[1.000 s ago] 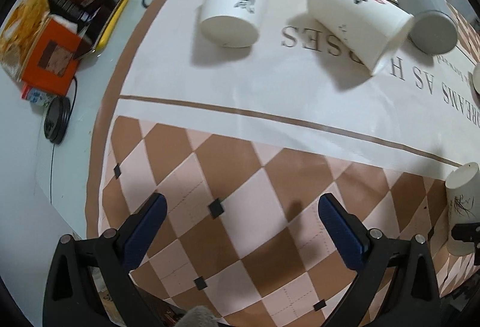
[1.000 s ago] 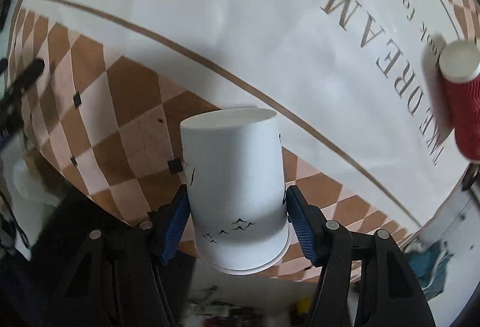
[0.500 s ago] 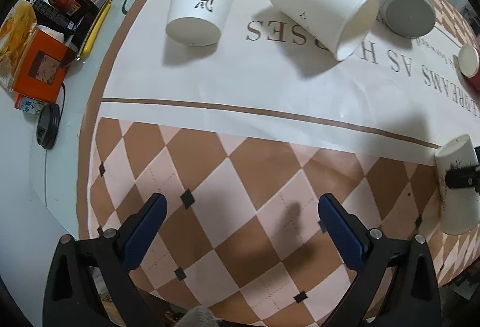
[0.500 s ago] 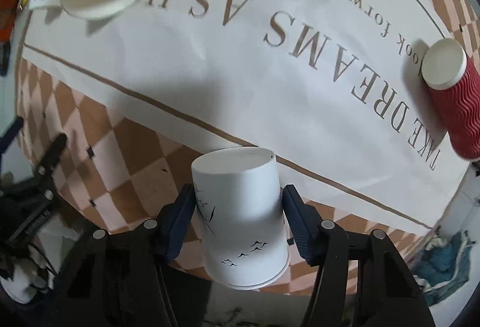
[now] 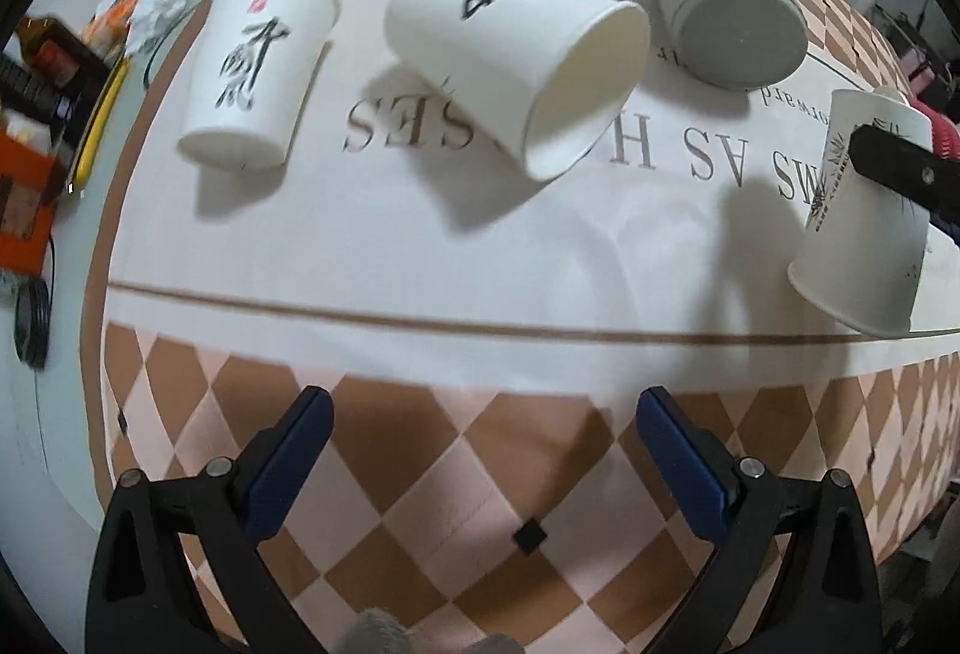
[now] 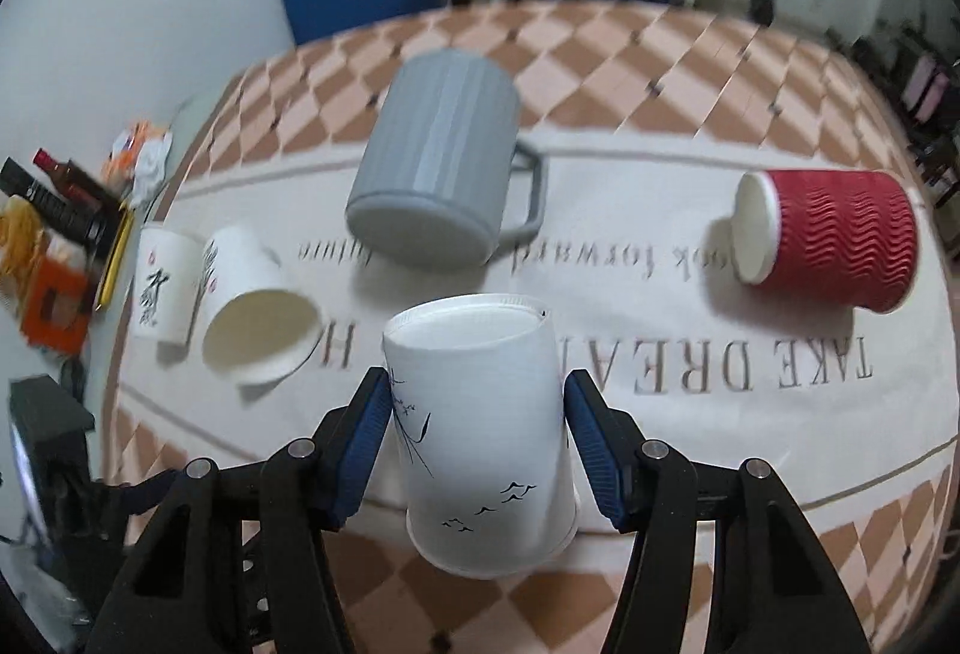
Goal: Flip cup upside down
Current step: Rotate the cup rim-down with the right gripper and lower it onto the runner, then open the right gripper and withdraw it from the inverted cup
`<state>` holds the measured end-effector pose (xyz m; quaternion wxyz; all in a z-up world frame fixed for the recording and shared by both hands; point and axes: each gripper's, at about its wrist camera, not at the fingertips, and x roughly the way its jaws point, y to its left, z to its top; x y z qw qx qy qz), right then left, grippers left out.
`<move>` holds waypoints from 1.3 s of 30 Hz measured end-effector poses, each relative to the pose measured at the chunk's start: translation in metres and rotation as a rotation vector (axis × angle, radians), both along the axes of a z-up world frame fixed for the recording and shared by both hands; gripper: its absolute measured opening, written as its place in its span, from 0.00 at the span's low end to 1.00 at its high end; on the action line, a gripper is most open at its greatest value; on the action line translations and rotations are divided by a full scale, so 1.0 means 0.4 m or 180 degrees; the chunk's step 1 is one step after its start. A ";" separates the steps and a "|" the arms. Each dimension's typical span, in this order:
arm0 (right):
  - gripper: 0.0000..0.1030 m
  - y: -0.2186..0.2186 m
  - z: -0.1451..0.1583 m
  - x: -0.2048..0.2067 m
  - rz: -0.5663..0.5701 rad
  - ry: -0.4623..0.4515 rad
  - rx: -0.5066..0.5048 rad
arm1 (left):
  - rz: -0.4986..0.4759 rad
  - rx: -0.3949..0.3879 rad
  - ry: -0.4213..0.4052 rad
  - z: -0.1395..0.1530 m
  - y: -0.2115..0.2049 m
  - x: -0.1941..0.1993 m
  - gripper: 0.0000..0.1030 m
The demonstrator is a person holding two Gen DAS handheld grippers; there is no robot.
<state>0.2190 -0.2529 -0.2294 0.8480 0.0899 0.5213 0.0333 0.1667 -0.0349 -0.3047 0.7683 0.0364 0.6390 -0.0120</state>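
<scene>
Cup carried in over the white band

Your right gripper [image 6: 477, 435] has brought the cup [image 6: 483, 432] from the checkered edge in over the lettering, bottom-up, rim tilted above the cloth [image 6: 690, 354]; your left gripper [image 5: 483, 465] has edged forward too.

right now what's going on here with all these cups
A person is working with a handheld gripper in each hand, turning cups upside down. The right gripper is clamped on a white paper cup with bird prints, held base up and mouth down over the cloth-covered table; whether its rim touches the cloth is unclear. The left gripper is open and holds nothing. A grey mug and another white paper cup stand inverted, while a white cup and a red ribbed cup lie on their sides.
</scene>
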 end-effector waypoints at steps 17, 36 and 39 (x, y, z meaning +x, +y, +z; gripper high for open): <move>0.73 0.042 -0.025 -0.219 -0.0153 -0.0233 -0.0301 | -0.0090 0.0144 -0.0171 0.049 -0.028 -0.078 1.00; 1.00 -0.046 0.372 -0.590 -0.0750 -0.0141 -0.0847 | -0.0316 0.0089 -0.0933 0.493 -0.105 -0.307 1.00; 1.00 -0.055 0.450 -0.639 -0.0714 -0.0195 -0.0875 | -0.0277 0.0142 -0.1068 0.572 -0.118 -0.350 1.00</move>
